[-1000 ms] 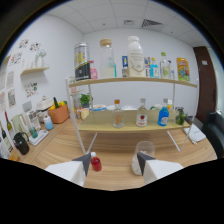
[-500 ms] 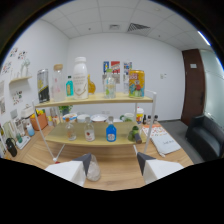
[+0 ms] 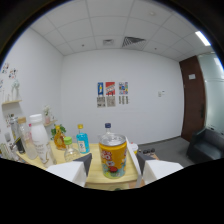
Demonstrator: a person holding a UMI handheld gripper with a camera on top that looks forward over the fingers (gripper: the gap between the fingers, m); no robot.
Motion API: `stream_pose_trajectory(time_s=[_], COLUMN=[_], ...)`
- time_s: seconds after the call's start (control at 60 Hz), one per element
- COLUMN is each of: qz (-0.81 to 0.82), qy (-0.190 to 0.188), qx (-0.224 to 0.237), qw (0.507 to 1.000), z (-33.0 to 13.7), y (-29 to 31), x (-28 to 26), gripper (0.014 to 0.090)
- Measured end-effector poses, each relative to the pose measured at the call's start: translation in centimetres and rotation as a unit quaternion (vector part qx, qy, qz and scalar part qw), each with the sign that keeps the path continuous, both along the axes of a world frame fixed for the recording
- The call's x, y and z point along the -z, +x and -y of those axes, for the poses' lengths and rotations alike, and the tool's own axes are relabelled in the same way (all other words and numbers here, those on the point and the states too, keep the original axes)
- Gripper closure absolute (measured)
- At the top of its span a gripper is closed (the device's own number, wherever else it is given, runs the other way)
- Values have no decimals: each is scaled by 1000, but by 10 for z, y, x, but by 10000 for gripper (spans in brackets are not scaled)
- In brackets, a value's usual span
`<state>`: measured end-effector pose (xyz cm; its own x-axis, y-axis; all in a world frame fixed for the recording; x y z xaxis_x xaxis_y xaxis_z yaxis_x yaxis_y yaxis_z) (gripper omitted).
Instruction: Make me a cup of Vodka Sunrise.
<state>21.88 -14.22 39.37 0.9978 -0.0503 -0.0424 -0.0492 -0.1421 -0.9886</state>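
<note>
A yellow and red can [image 3: 112,150] with a silver lid stands upright on the wooden shelf top [image 3: 131,169]. My gripper [image 3: 114,161] is open, and the can stands between the fingers with a small gap at each side. The left finger [image 3: 76,171] and right finger [image 3: 153,169] are pale with dark inner pads. A clear bottle with a blue cap [image 3: 107,127] rises just behind the can. A blue bottle [image 3: 82,140] stands beyond the left finger.
Further left on the shelf are a white bottle [image 3: 38,141], a small clear bottle [image 3: 71,149] and orange and green items [image 3: 60,137]. Posters [image 3: 111,94] hang on the far wall. A dark door [image 3: 193,100] and a dark sofa [image 3: 208,145] lie to the right.
The view has swung right and risen to the shelf's top level. The shelf rack slid left, and the yellow and red can now stands close between the fingers.
</note>
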Motion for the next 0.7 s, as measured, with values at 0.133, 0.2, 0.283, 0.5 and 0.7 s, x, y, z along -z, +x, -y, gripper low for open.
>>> stream_pose_trajectory(time_s=[0.133, 0.2, 0.283, 0.5, 0.7], qz=[-3, 0, 2, 0, 7], qy=[-9, -11, -15, -18, 5], qx=[-14, -19, -17, -15, -6], qw=[1000, 1000, 1000, 1000, 1000], z=[-25, -34, -37, -33, -13], y=[0, -3, -1, -1, 3], x=[4, 7, 8, 8, -19], gripper=[305, 378, 510, 529, 537])
